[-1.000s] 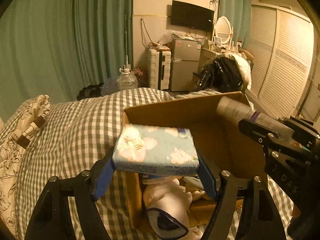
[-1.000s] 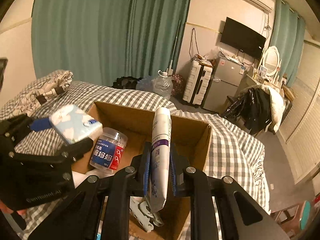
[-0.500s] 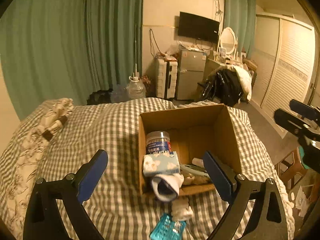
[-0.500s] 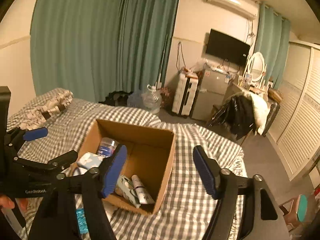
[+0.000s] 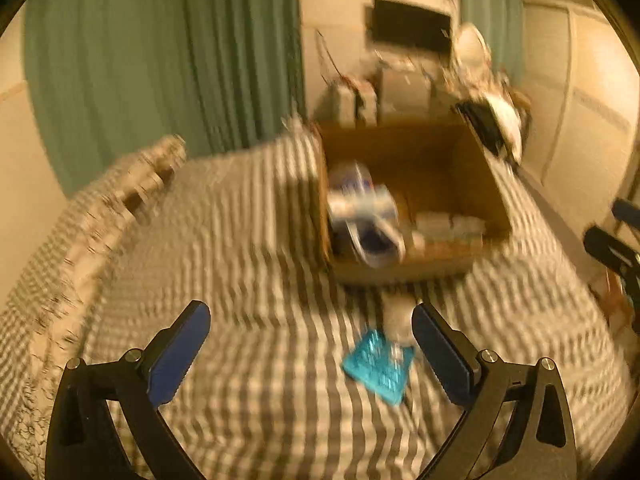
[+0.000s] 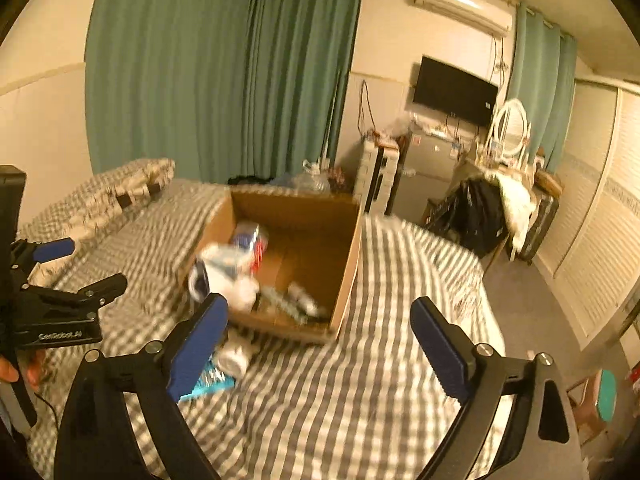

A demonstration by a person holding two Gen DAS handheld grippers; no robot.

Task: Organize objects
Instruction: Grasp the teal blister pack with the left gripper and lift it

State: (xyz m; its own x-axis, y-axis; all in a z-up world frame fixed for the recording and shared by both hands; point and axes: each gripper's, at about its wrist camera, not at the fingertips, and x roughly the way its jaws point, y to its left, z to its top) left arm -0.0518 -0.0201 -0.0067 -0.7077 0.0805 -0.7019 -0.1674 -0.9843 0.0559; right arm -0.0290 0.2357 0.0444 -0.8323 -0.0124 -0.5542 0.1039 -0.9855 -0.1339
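Motion blur smears the open brown cardboard box [image 5: 416,196] and its jumbled contents past naming in both views. The flat turquoise packet [image 5: 378,366] on the grey-checked bed [image 5: 248,272] sits half hidden behind a blue-padded finger [image 6: 196,346] in the right view.

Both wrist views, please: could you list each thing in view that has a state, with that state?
Left gripper: open, holding nothing.
Right gripper: open, holding nothing.
Cardboard box: open-topped, upright on the bed, items inside.
Teal packet: lying flat on the bed, outside the box.
Curtains: drawn shut.
TV: screen dark.
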